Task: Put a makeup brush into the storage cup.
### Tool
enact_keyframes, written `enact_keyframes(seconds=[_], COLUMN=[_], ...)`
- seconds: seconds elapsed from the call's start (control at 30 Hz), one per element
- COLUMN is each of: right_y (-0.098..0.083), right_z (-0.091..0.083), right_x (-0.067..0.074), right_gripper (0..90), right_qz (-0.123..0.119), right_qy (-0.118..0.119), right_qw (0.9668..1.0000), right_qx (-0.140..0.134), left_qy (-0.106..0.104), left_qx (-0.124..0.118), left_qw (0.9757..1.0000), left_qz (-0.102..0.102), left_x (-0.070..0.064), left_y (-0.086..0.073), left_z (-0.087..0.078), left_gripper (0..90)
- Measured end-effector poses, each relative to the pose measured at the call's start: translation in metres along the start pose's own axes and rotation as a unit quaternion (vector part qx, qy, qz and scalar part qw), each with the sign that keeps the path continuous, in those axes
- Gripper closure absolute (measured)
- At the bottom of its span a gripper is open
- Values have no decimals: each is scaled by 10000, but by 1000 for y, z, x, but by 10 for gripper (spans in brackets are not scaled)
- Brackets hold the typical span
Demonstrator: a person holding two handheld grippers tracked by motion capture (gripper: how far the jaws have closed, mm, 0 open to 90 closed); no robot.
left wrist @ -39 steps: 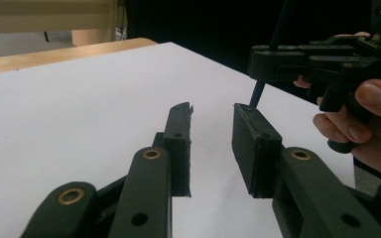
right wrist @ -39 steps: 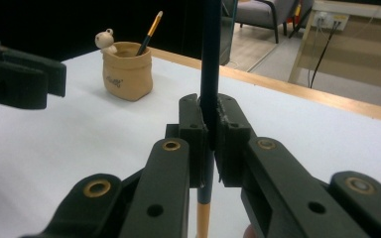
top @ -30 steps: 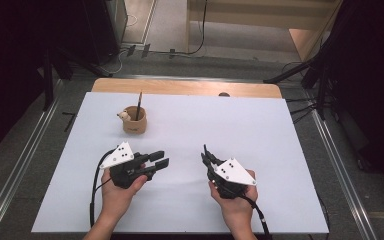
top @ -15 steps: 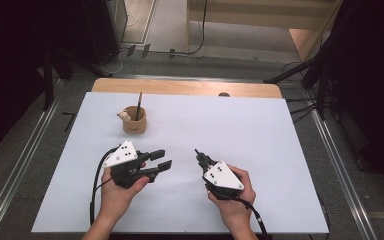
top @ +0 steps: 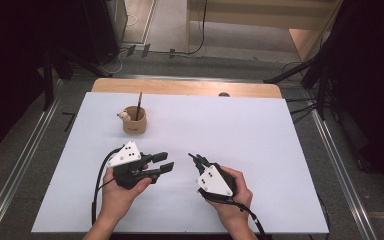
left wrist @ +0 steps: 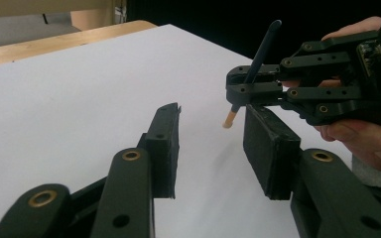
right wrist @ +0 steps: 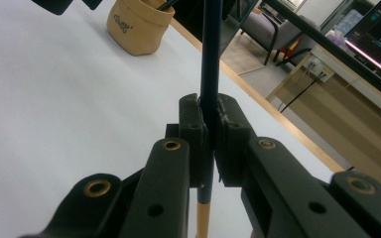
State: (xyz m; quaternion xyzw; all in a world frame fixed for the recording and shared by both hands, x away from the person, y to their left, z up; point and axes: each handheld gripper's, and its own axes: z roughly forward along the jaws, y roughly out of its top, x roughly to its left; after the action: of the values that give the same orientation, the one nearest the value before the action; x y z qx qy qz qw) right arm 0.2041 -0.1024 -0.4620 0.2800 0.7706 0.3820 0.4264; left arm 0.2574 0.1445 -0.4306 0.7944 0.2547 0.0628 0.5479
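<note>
Left claw (top: 161, 162) agape, right claw (top: 194, 159) clamped

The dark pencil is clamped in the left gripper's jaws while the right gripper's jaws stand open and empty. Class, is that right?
No, the grippers are swapped. The right gripper is shut on the dark pencil, as the right gripper view shows; the left gripper has its jaws open and empty, as the left gripper view shows.

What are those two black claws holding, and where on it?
The right gripper pinches a dark pencil-like stick on its shaft, near the tan end. The left gripper is open, holding nothing.
</note>
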Motion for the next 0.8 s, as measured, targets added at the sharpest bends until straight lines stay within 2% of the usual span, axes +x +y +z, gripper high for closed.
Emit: enact_keyframes(seconds=[0.17, 0.23, 0.3, 0.4, 0.57, 0.8], right_y=[0, 0, 0, 0, 1, 2], right_z=[0, 0, 0, 2, 3, 4], right_x=[4, 6, 7, 10, 14, 23], right_gripper=[851, 851, 851, 852, 852, 853], right_qz=[-198, -312, -320, -455, -730, -1173], right_qy=[-102, -214, -205, -184, -218, -238], right_qw=[9997, 9992, 9992, 9988, 9971, 9928], right_qx=[-75, -124, -97, -4, 12, 92], left_qy=[-32, -64, -73, -110, -205, -222], left_qx=[23, 39, 53, 48, 78, 163], left_qw=[10000, 10000, 9999, 9999, 9998, 9996], left_qz=[21, 30, 46, 23, -21, -68], left_x=[-3, -4, -4, -6, -10, -14], left_y=[1, 2, 2, 3, 6, 8], left_z=[0, 1, 1, 2, 2, 4], left_gripper=[588, 587, 587, 587, 594, 616])
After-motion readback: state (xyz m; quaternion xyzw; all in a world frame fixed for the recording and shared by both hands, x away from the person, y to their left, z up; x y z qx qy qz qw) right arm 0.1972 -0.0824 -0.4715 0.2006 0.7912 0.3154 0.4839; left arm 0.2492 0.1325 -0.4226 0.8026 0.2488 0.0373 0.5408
